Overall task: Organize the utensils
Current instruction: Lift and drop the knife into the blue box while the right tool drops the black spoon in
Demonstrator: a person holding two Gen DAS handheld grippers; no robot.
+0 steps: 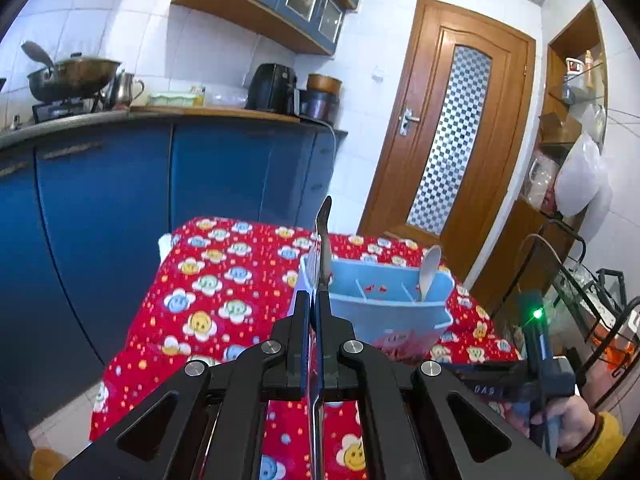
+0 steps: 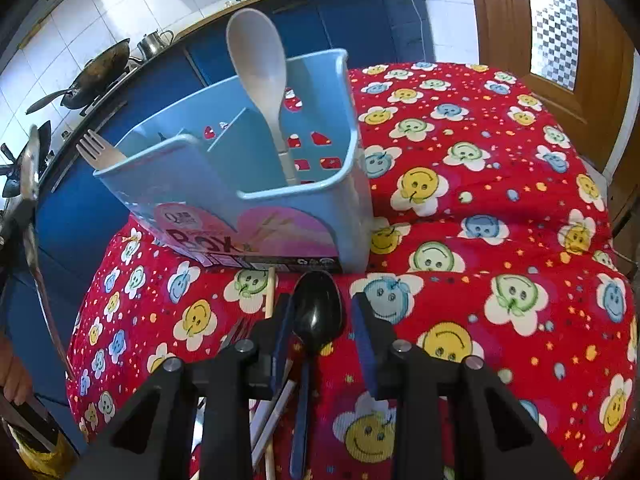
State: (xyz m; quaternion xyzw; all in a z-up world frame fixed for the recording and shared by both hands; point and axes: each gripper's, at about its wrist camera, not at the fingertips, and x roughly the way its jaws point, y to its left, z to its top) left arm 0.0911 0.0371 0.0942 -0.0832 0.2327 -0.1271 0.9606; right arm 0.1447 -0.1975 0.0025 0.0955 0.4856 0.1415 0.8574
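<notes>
A light blue utensil holder (image 1: pixel 384 304) (image 2: pixel 248 184) stands on the red smiley-flower tablecloth (image 2: pixel 480 200). A grey-white spoon (image 2: pixel 260 68) (image 1: pixel 429 270) stands in its right compartment and a wooden fork (image 2: pixel 98 152) leans in the left one. My left gripper (image 1: pixel 318 308) is shut on a thin metal utensil (image 1: pixel 324 240), held edge-on above the holder's left end; it also shows in the right wrist view (image 2: pixel 30 184). My right gripper (image 2: pixel 320 316) is open, its fingers either side of a black spoon (image 2: pixel 316 316) lying on the cloth.
Chopsticks (image 2: pixel 270 292), a metal fork (image 2: pixel 236 332) and white sticks (image 2: pixel 276 408) lie on the cloth left of the black spoon. Blue kitchen cabinets (image 1: pixel 120 208) with a wok (image 1: pixel 72 76) stand behind the table. A wooden door (image 1: pixel 452 136) is at the right.
</notes>
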